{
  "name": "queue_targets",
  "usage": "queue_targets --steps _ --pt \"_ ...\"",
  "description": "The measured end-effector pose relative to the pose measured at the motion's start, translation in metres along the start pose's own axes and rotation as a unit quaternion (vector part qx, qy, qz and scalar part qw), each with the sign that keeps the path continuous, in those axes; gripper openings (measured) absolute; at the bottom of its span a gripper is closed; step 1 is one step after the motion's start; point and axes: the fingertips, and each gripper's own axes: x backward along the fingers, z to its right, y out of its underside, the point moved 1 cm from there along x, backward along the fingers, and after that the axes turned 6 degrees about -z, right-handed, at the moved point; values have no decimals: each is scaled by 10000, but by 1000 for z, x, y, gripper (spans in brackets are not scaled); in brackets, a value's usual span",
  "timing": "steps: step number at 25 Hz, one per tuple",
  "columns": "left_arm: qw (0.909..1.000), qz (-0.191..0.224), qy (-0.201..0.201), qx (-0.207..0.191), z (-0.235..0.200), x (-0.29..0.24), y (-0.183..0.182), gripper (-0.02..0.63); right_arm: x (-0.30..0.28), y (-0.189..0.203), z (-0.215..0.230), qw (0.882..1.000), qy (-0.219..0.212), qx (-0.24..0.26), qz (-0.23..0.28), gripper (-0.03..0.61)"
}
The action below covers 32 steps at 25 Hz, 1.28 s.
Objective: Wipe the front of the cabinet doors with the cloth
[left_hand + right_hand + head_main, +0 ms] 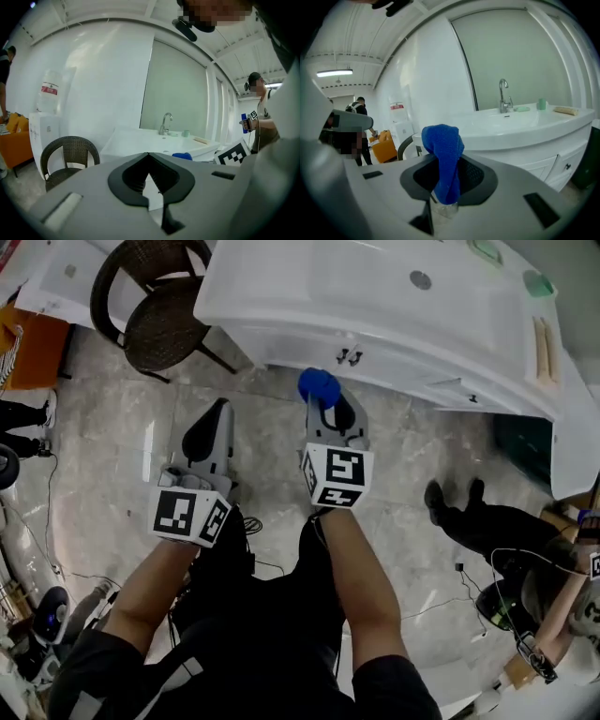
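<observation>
A blue cloth [319, 386] is bunched between the jaws of my right gripper [330, 411], which is shut on it and held just short of the white vanity cabinet [309, 334]. The cabinet doors, with small dark handles [351, 356], lie just beyond the cloth. In the right gripper view the cloth [443, 154] stands up out of the jaws, and the door fronts [543, 165] are at the lower right. My left gripper [221, 407] hangs beside the right one, shut and empty, above the floor. From the left gripper view the jaws meet at the tip, and the cloth [182, 155] shows beyond.
A dark wicker chair [161, 317] stands left of the vanity. A sink with a tap [504, 101] tops the cabinet. A person in black [473, 521] sits on the floor at the right. Cables [251, 523] trail over the grey floor. A water dispenser [45, 126] stands by the wall.
</observation>
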Motion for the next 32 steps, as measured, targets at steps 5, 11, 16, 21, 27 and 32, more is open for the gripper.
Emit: queue_targets --steps 5,11,16,21,27,32 --pt "9959 -701 514 -234 -60 5 37 1 -46 30 -51 9988 194 -146 -433 86" --pt "9938 -960 384 -405 -121 -38 82 0 -155 64 -90 9989 -158 -163 -412 86" --pt "9952 -909 157 -340 -119 -52 130 0 -225 83 -116 9967 -710 245 -306 86" --pt "9933 -997 412 -409 -87 -79 156 0 -246 99 -99 9966 -689 279 -369 86" --pt "9957 -792 420 -221 -53 -113 156 0 -223 107 -15 9989 -177 167 -400 86" --pt "9960 -708 531 -128 -18 -133 161 0 -188 118 70 9981 432 -1 -434 86"
